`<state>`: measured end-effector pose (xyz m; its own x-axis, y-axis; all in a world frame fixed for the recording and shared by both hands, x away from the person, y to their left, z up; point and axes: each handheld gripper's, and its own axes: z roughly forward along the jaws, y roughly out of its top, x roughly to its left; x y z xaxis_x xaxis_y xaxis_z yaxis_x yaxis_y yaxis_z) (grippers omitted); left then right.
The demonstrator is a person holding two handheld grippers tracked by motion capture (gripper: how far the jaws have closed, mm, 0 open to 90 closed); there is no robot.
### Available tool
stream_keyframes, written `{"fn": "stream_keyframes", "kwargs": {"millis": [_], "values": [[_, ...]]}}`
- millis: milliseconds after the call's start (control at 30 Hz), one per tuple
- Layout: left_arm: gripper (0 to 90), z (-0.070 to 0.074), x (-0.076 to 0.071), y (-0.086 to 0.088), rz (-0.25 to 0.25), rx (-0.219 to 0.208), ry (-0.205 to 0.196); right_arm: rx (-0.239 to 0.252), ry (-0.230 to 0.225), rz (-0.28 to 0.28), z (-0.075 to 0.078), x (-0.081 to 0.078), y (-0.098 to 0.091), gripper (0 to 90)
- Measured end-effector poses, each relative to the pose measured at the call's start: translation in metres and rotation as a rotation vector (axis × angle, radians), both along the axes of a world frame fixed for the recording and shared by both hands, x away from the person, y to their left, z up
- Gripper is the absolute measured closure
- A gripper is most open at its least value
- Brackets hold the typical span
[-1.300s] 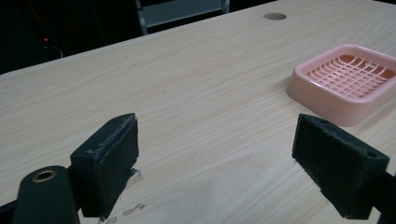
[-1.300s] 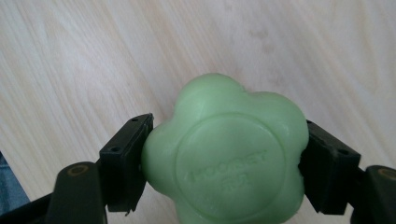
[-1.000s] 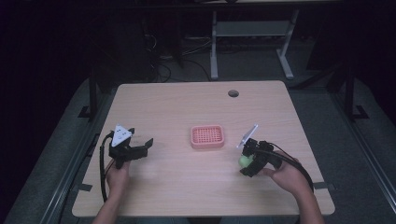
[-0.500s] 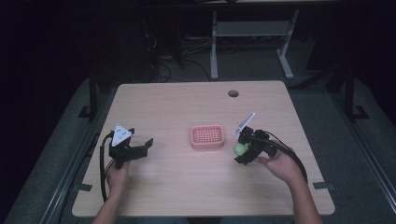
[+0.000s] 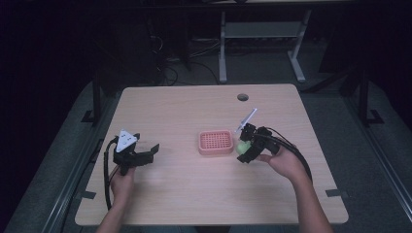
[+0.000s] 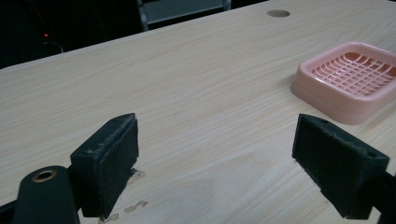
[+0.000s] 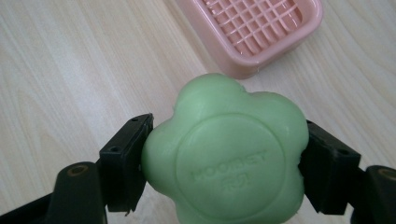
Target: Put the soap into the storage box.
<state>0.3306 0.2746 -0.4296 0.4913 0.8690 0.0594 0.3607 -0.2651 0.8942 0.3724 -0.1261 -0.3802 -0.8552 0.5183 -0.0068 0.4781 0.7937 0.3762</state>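
My right gripper (image 5: 244,148) is clamped on the green soap (image 5: 242,145), one jaw on each side of it. From the high view the soap is only a small pale-green blob just right of the pink dish (image 5: 215,142), held above the table (image 5: 194,107). The right gripper view gives what that view cannot: the soap (image 7: 226,154) is flower-shaped, with a round stamped disc and raised lettering I cannot read clearly, and the dish (image 7: 261,28) sits just beyond it with its grid floor bare.

My left gripper (image 5: 138,156) holds nothing. In the left gripper view its jaws stand wide apart over bare wood, with the dish (image 6: 348,79) off to the right, well away.

A second ago the soap was farther right and nearer me; half a second ago it was closer to the dish; now it is just beside the dish's right edge. My left gripper has not moved.

My right forearm reaches in from the lower right, angled toward the dish. My left hand (image 5: 121,182) grips its handle from below, the jaws pointing toward the dish.
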Motion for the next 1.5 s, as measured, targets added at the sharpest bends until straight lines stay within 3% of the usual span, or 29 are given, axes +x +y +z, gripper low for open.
{"fn": "stream_keyframes", "kwargs": {"millis": [1000, 1500], "values": [[14.3, 0.000, 0.000, 0.000, 0.003, -0.005, -0.001, 0.004, 0.027, 0.014, 0.004, 0.032, 0.024, 26.1], [14.3, 0.000, 0.000, 0.000, 0.004, -0.005, 0.000, 0.001, 0.019, 0.020, 0.012, 0.044, 0.035, 26.1]]}}
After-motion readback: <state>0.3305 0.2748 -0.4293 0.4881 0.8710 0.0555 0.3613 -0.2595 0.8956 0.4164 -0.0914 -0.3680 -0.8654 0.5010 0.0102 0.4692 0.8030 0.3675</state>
